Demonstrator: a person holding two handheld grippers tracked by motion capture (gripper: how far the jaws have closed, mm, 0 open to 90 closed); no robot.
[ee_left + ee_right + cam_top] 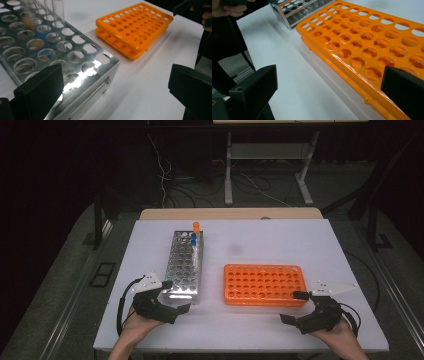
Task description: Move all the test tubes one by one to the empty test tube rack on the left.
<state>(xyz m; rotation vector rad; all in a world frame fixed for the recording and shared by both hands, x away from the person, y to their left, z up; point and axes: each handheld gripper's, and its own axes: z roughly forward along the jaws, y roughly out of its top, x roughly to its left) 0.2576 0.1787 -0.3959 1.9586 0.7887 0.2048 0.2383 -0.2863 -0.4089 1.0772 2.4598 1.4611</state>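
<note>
- Nearest the high camera, two forearms enter from the bottom edge; each hand holds a black two-jaw gripper just above the white table [260,240].
- Left gripper [175,296]: jaws spread wide, nothing between them. One jaw sits at the near end of the metal rack [185,265]; whether it touches the rack cannot be told.
- Right gripper [294,307]: jaws spread wide, nothing between them, at the near right corner of the orange rack [264,285].
- Metal rack: stands left of centre, long side running away from the person. Orange rack: lies flat to its right, well apart from it.
- Tubes [194,236]: a few stand at the far end of the metal rack, one with an orange cap, others with blue caps.
- Surface: white top with a wooden strip along the far edge.
- Room: dark, grey floor; cables [165,180] and a pale table frame [265,165] lie beyond.
- Left gripper view: shows the metal rack's shiny top plate, with coloured patches, probably caps, seen through the holes.
- Right gripper view: shows the orange rack's two stacked tiers and its moulded hole bottoms, with every visible hole vacant.
</note>
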